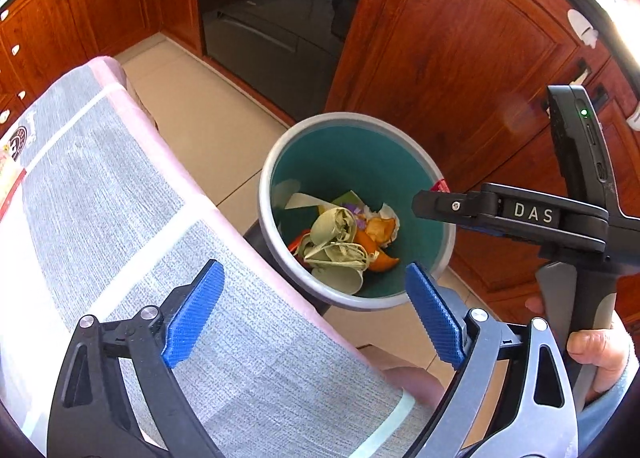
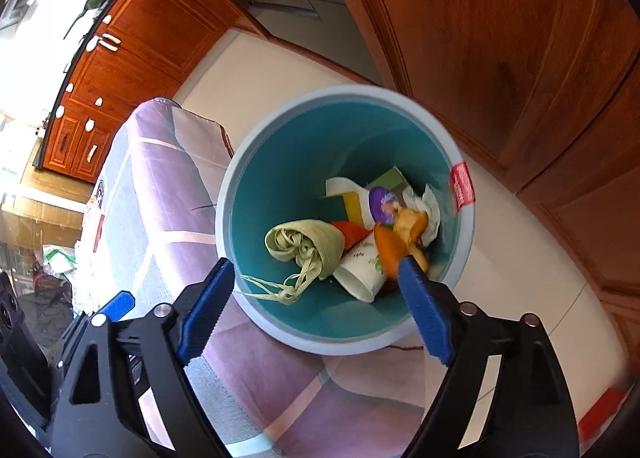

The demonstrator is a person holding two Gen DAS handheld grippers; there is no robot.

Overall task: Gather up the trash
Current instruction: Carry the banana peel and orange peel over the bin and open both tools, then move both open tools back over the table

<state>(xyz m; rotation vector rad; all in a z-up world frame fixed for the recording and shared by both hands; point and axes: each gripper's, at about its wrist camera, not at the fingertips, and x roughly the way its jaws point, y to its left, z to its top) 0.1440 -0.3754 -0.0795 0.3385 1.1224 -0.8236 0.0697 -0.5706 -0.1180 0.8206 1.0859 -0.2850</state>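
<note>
A round bin (image 1: pixel 269 174) with a grey rim and teal inside stands on the floor beside the table; it also shows in the right wrist view (image 2: pixel 400 98). Inside lie a pale green raffia bundle (image 1: pixel 336 234) (image 2: pixel 308 238), orange peel (image 1: pixel 380 242) (image 2: pixel 390 246), a paper cup (image 2: pixel 362 264), crumpled tissue (image 2: pixel 428 206) and a purple wrapper (image 2: pixel 382 204). My left gripper (image 1: pixel 316 314) is open and empty over the table edge next to the bin. My right gripper (image 2: pixel 316 310) is open and empty right above the bin; it shows in the left wrist view (image 1: pixel 430 204) over the bin's right rim.
The table (image 1: pixel 120 186) has a grey and pink cloth, with packets at its far left (image 1: pixel 10 174). Wooden cabinets (image 1: pixel 460 42) and a dark oven door (image 1: pixel 276 18) stand behind the bin. Beige floor tiles (image 1: pixel 208 126) surround it.
</note>
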